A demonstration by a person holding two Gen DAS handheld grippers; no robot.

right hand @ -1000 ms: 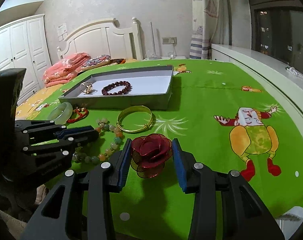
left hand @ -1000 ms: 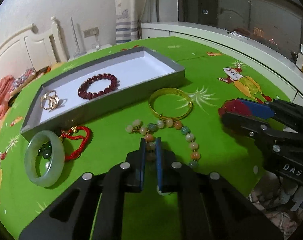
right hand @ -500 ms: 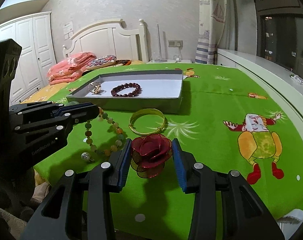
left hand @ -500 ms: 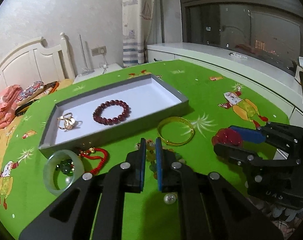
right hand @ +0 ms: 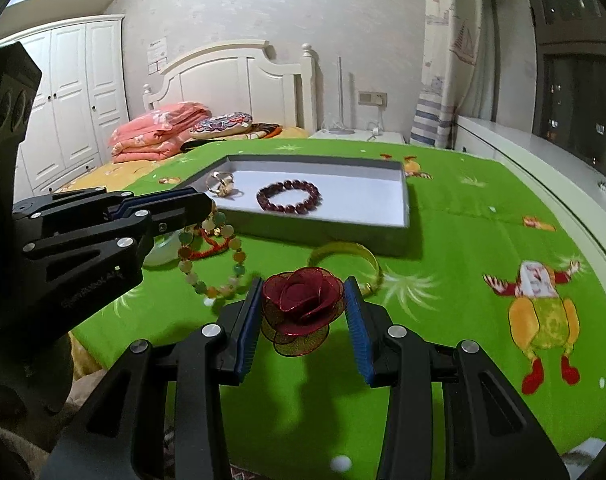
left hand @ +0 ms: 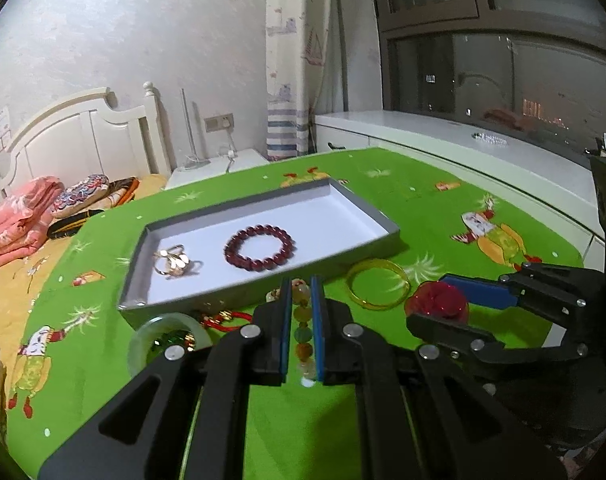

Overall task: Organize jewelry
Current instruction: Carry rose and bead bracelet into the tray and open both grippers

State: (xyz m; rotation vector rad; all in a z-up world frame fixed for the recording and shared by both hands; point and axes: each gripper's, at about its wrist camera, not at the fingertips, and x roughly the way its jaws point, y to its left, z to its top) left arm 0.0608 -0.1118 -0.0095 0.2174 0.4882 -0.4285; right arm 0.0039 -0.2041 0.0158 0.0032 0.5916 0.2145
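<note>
My left gripper [left hand: 301, 284] is shut on a strand of pastel beads [left hand: 303, 314], which hangs off the green cloth in front of the grey tray [left hand: 363, 250]. From the right wrist view, the left gripper [right hand: 199, 204] holds the bead strand [right hand: 233, 246] in a loop by the tray's [right hand: 343, 234] near left corner. My right gripper [right hand: 303, 286] is shut on a red wire rose [right hand: 299, 300], and it [left hand: 429, 300] sits right of the left one. A dark red bracelet [left hand: 259, 267] and a gold ring [left hand: 173, 262] lie in the tray.
A gold bangle [left hand: 377, 306] lies on the cloth in front of the tray. A jade bangle [left hand: 143, 340] and a red cord bracelet [left hand: 227, 318] lie at the tray's near left corner. A bed with pink bedding [right hand: 159, 132] is behind, and a white ledge [left hand: 463, 152] runs on the right.
My left gripper has risen with the bead strand, lifting it off the cloth and nearer the tray. The right gripper still grips the rose and has barely moved.
</note>
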